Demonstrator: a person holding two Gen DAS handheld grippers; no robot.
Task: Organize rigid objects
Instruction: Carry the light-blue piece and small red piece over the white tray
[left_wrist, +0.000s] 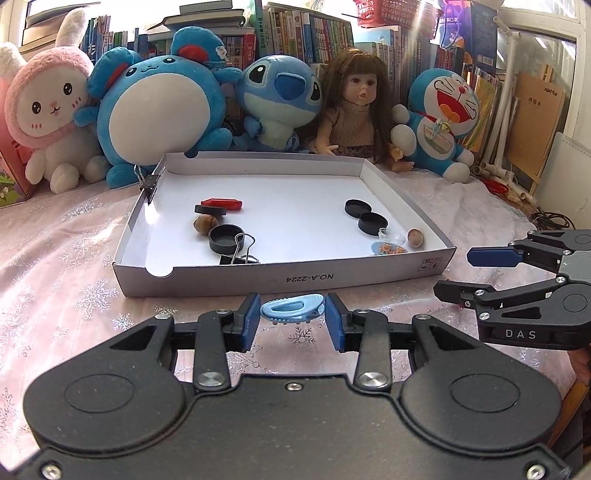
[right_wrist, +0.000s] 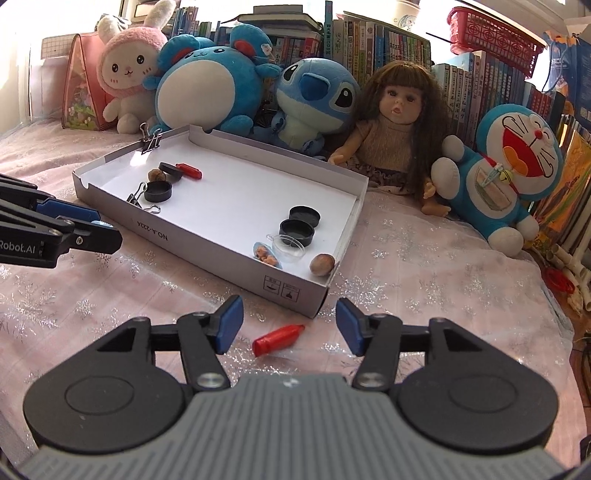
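Pink cloth (left_wrist: 66, 236) with silver snowflakes covers the whole surface in front of you, and a row of plush toys (left_wrist: 155, 110) and a doll (left_wrist: 356, 107) sits along its far side, before shelves of books (left_wrist: 317, 33).

On the cloth lies the shallow white cardboard tray (left_wrist: 280, 284), its long side wall facing you. Inside it, at the left, you have a black cap (left_wrist: 226, 238) turned open side up, a binder clip (left_wrist: 242, 254) touching the front wall, a nut (left_wrist: 205, 222), a flat black lid (left_wrist: 210, 210) and a red bullet-shaped piece (left_wrist: 221, 203) behind the lid. At the right there are two more black caps (left_wrist: 365, 216), one just beside the other, a small clear dish (right_wrist: 291, 245), a little blue plate with tiny bears (right_wrist: 266, 255) and a second nut (right_wrist: 322, 264) in the near corner. Another binder clip (left_wrist: 147, 182) is fixed on the left wall of the tray.

Your left gripper (left_wrist: 291, 319) is in front of the tray and its blue pads are closed on a light blue hair clip (left_wrist: 291, 309), one pad at each end of it.

Your right gripper (right_wrist: 290, 328) is near the right front corner of the tray. Its fingers stand wide apart. A second red bullet-shaped piece (right_wrist: 279, 339) lies on the cloth between them, and neither pad touches it.
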